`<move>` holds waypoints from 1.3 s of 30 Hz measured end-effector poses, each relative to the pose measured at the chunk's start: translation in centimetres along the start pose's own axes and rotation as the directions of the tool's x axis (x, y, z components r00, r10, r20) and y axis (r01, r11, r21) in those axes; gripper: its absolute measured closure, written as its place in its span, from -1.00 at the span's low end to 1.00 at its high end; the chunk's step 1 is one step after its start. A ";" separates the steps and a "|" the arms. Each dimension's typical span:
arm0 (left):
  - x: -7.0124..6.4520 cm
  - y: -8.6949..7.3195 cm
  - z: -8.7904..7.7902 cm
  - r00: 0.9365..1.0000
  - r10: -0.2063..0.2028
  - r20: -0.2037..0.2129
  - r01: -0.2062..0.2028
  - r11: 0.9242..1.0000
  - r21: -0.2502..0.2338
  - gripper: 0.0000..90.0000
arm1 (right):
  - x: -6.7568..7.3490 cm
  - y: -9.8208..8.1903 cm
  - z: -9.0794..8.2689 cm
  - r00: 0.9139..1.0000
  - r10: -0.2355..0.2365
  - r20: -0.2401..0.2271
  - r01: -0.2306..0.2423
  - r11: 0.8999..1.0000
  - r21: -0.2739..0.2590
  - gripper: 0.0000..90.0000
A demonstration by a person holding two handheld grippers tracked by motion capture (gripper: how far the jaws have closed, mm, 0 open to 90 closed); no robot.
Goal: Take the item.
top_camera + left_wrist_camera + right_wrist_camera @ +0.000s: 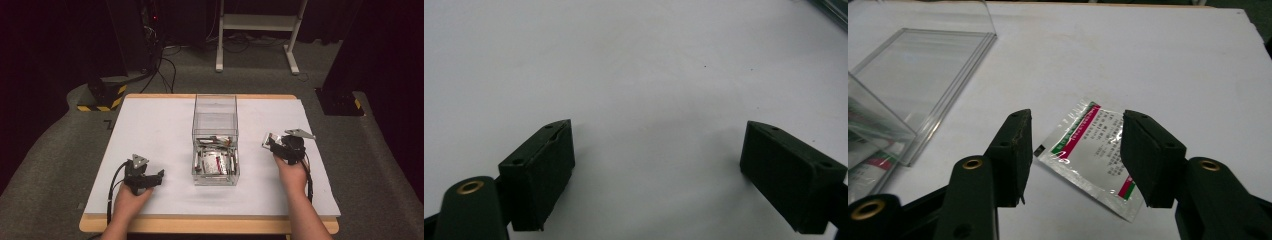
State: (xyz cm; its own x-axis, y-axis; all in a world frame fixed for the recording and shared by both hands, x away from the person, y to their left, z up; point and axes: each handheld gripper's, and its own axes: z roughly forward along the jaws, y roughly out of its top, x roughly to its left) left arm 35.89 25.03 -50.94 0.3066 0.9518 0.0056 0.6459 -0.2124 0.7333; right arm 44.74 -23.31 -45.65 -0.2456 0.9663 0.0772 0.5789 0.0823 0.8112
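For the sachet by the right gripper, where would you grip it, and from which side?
The sachet seems to lie flat on the white table, between the open jaws of the right gripper. Flat foil offers no height, so I would come from above at a low angle and pinch one sealed short edge, probably the one nearest the gripper, lifting it slightly first.

The black two-jaw left gripper (159, 176) is held low in the left hand (131, 196), its jaws spread wide apart. The black two-jaw right gripper (270, 142) is gripped by the right hand (292, 169), the forearm extended forward; its jaws are parted.
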 end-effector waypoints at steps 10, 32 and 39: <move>0.0 0.0 0.0 1.000 0.001 0.000 -0.001 1.000 0.000 -0.68 | 1.9 -1.0 -1.0 0.998 -0.028 -0.053 0.027 0.999 -0.017 -0.14; 0.0 0.0 0.0 1.000 0.001 0.000 -0.001 1.000 0.000 -0.68 | 4.7 -6.6 -1.2 0.993 -0.065 -0.100 0.076 0.991 0.108 -0.34; 0.0 0.0 0.0 1.000 0.003 -0.001 -0.003 1.000 0.000 -0.68 | 5.5 -7.4 -1.5 0.991 -0.111 -0.078 0.121 0.984 0.133 -0.43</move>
State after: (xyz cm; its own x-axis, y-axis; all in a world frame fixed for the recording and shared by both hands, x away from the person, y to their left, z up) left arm 35.88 25.04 -50.93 0.3079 0.9514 0.0087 0.6449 -0.2154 0.7332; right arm 37.95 -18.97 -50.36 -0.3684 0.9291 0.0319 0.6433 0.2300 0.7302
